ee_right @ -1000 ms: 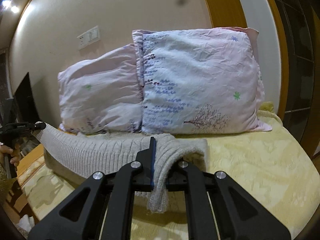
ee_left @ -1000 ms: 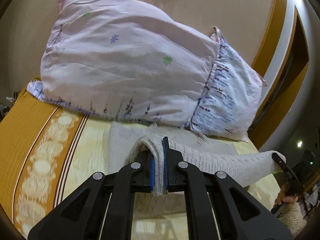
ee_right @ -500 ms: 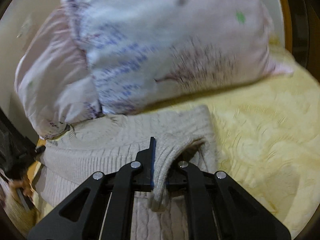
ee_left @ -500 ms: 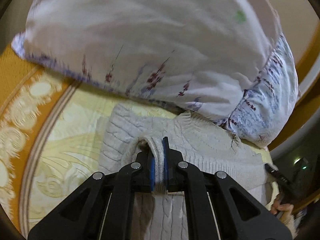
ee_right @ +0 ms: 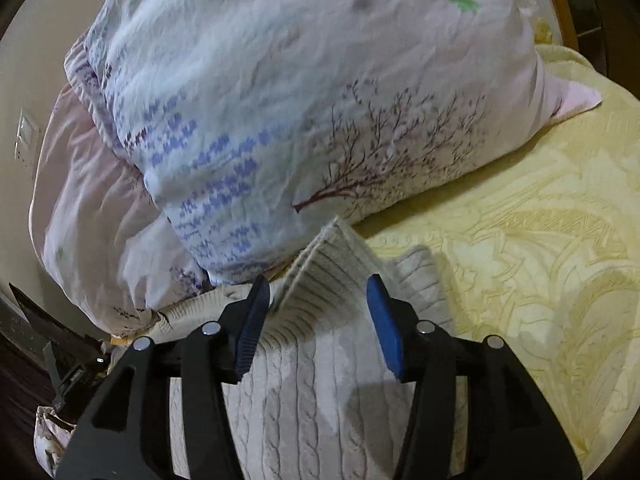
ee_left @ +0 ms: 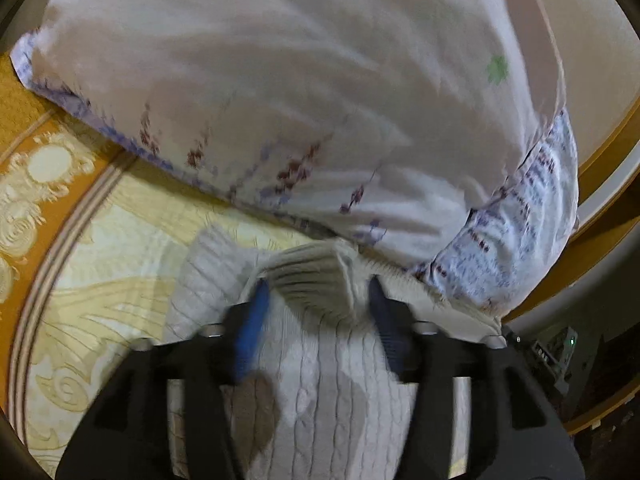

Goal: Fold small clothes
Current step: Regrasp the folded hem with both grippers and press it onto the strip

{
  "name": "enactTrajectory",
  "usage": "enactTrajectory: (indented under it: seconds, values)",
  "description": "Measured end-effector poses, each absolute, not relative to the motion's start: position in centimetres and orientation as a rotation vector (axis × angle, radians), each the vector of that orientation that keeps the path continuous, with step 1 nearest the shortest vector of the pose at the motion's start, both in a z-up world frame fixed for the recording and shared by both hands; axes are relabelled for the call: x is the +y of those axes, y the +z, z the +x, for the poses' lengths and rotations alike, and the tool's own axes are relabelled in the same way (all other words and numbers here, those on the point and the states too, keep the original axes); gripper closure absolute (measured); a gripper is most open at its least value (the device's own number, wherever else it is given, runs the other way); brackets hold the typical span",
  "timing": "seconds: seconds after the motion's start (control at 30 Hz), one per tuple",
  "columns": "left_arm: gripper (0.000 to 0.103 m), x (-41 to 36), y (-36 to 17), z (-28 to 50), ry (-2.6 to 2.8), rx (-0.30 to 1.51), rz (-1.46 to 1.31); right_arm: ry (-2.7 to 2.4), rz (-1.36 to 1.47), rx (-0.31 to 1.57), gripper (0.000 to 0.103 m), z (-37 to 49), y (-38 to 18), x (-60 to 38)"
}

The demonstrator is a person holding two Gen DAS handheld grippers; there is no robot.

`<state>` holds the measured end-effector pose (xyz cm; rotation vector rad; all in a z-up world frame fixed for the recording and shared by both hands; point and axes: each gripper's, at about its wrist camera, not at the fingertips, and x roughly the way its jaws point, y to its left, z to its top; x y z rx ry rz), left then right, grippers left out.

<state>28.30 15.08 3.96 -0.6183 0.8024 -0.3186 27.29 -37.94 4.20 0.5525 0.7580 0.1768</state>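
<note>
Both grippers have just been opening. The left gripper (ee_left: 316,304) has its jaws spread with a ribbed fold of the cream knit sweater (ee_left: 328,392) loose between them, pads not pressing. Same on the right gripper (ee_right: 318,304), where the sweater (ee_right: 320,400) edge stands up in the gap. Only the left view shows the orange border (ee_left: 36,216) of the bedspread; the right view shows more yellow bedspread (ee_right: 540,280). The pillows (ee_right: 280,100) lie right behind, overlapping the sweater's far edge.

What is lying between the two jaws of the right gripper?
In the right wrist view, a ribbed fold of the knit sweater stands between the open jaws of the right gripper, which have just been opening.
</note>
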Motion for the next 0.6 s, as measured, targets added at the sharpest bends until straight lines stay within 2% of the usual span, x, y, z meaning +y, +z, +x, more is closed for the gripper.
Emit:
enactTrajectory:
  seconds: [0.2,0.47,0.53,0.6]
  values:
    - [0.043,15.8,5.7,25.7,-0.284,0.783,-0.503,0.156,0.435,0.757,0.053,22.9,4.7,-39.5]
    - [0.047,16.4,4.2,21.2,-0.226,0.822,-0.374,0.181,0.312,0.823,0.066,18.2,2.4,-39.6]
    - [0.055,16.4,3.7,20.6,-0.215,0.833,-0.344,0.173,0.273,0.832,0.080,17.8,2.0,-39.1]
    - [0.065,16.2,3.2,20.3,-0.216,0.852,-0.330,0.157,0.233,0.820,0.083,17.4,2.0,-38.7]
